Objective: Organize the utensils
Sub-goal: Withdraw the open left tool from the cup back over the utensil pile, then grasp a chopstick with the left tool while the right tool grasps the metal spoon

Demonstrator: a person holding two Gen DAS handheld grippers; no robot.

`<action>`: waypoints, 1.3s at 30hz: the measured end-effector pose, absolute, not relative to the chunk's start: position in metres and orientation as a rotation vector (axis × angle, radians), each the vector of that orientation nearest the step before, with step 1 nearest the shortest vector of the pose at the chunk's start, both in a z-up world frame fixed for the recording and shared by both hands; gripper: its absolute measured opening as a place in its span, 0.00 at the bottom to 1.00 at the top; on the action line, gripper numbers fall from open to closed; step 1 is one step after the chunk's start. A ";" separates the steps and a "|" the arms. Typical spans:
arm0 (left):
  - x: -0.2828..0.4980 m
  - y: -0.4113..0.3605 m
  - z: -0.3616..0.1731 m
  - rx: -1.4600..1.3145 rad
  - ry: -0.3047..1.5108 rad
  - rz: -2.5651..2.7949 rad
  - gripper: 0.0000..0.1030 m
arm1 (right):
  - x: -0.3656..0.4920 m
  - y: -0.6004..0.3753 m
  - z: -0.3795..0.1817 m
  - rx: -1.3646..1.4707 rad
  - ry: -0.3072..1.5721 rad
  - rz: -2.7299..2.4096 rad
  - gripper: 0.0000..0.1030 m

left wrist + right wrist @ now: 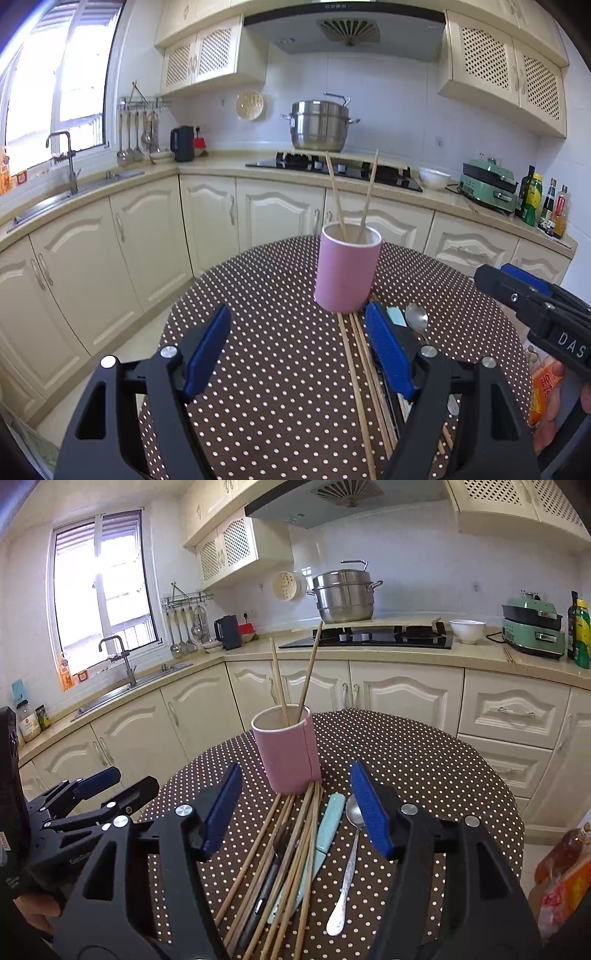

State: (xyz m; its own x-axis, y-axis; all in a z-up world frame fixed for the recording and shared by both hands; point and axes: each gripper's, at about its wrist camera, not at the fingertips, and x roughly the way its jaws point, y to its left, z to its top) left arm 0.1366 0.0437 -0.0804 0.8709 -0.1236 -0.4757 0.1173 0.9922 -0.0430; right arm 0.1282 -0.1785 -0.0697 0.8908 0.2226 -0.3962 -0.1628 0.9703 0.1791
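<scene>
- A pink cup (289, 751) stands upright near the middle of the round, dotted worktop (424, 760), with two chopsticks (309, 672) leaning apart inside it.
- Just in front of the cup lies a loose heap of wooden chopsticks (295, 864), their far tips touching its base.
- Mixed into that heap is a dark-handled utensil (275, 871); what kind, I cannot tell.
- Beside the heap, on its right, lies a pale blue-handled utensil (328, 823), and next to that a metal spoon (349, 860) with its bowl toward the cup.
- The right claw (295, 808) hangs over the heap, its blue pads spread wide and holding nothing.
- The left claw (297, 350) is off to the left of the pile over bare cloth, likewise spread and empty; its right finger (388, 349) sits above the chopsticks' edge.
- Behind the worktop runs a kitchen counter with a steel pot (319, 125) on the stove and a white bowl (467, 629) beside it.
</scene>
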 end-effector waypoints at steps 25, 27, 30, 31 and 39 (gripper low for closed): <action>0.202 0.011 -0.156 -0.059 1.024 -0.320 0.49 | 0.150 -0.242 -0.120 0.148 0.718 0.175 0.63; 0.208 0.006 -0.166 -0.053 1.050 -0.322 0.45 | 0.154 -0.244 -0.125 0.151 0.743 0.187 0.63; 0.221 -0.002 -0.178 -0.046 1.093 -0.302 0.38 | 0.163 -0.245 -0.131 0.154 0.783 0.208 0.63; 0.227 -0.004 -0.181 -0.042 1.105 -0.295 0.34 | 0.168 -0.244 -0.133 0.149 0.804 0.207 0.63; 0.268 -0.024 -0.185 0.020 1.127 -0.233 0.18 | 0.208 -0.232 -0.148 0.108 0.941 0.224 0.63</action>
